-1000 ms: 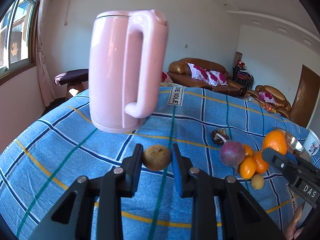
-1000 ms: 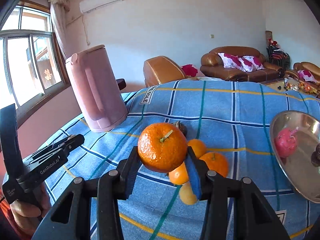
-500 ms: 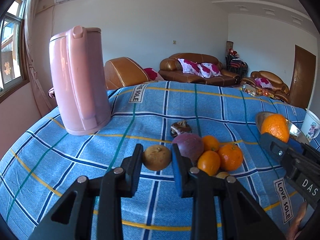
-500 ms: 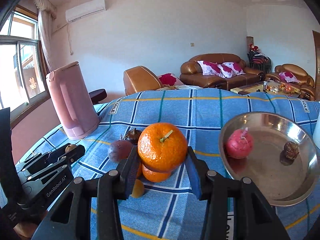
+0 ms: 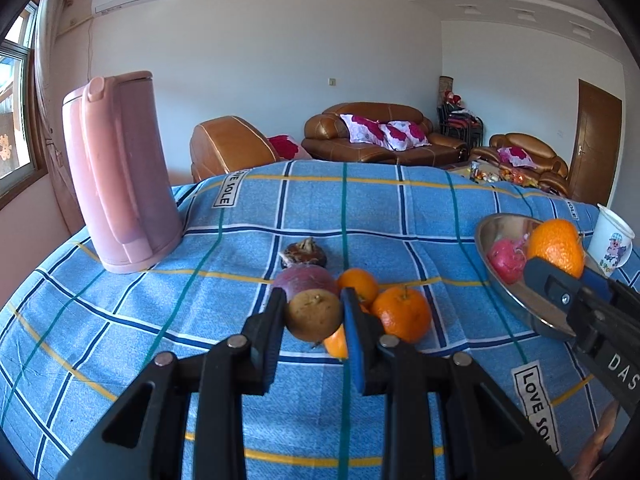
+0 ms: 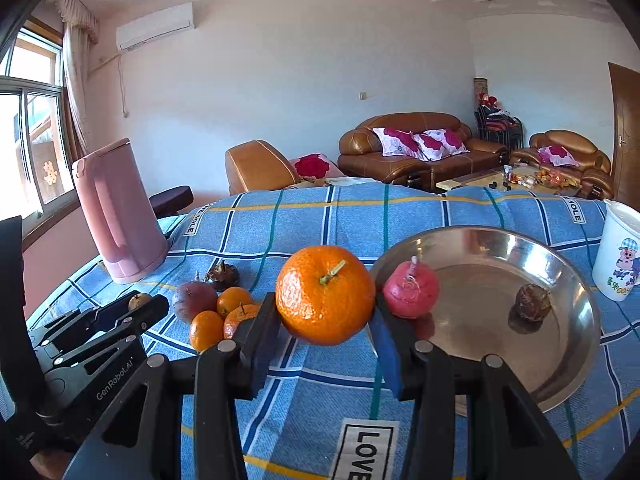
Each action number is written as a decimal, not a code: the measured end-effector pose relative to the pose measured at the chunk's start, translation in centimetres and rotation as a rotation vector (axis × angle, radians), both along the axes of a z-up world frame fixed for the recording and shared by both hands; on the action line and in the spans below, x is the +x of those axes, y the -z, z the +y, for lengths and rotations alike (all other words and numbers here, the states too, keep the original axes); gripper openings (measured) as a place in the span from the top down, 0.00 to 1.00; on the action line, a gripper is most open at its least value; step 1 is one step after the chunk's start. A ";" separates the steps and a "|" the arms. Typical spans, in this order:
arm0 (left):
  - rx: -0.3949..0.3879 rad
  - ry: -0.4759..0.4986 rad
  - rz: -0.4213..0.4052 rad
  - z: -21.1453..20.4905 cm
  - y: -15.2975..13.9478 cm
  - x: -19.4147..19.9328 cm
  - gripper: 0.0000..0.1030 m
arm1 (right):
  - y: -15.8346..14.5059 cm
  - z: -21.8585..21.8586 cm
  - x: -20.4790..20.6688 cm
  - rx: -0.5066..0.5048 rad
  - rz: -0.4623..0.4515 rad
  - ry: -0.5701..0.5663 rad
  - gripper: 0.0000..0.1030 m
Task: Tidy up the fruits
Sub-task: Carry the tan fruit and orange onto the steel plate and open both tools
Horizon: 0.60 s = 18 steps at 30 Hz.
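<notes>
Across the checked blue tablecloth (image 6: 420, 216) we saw the steel bowl (image 6: 560, 376) at four o'clock, red fruit (image 6: 411, 290) inside. Our right gripper (image 6: 326, 334) clamped the big orange (image 6: 325, 295) just beside its rim; our left gripper (image 5: 313, 322) pinched a brown fruit (image 5: 313, 314) above the tangerine pile (image 5: 401, 313). We judged a high release could bounce the orange out.

Both tongs: left tongs (image 5: 313, 316) and right tongs (image 6: 325, 316) matte black w/ blue pads, silver round pivot screws; white "GenRobot.AI" print on left body.
</notes>
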<state>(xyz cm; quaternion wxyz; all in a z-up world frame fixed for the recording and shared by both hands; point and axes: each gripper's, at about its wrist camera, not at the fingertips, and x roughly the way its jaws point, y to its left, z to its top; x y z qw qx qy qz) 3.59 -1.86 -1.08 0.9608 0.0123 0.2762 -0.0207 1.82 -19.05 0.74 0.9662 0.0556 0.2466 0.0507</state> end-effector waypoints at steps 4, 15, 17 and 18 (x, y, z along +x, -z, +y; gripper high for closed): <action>0.003 0.025 -0.003 -1.9 -0.2 -0.2 0.71 | -0.2 -1.9 -0.4 0.010 -0.007 0.031 0.54; 0.003 0.100 0.000 -7.4 -0.5 -0.2 0.71 | -0.7 -8.7 -1.3 0.016 -0.025 0.146 0.54; -0.008 0.114 0.006 -8.1 -0.5 -0.1 0.71 | -0.7 -10.0 -1.6 0.009 -0.028 0.174 0.54; -0.010 0.121 0.006 -8.6 -0.5 -0.1 0.71 | -0.8 -10.8 -1.7 0.005 -0.030 0.189 0.54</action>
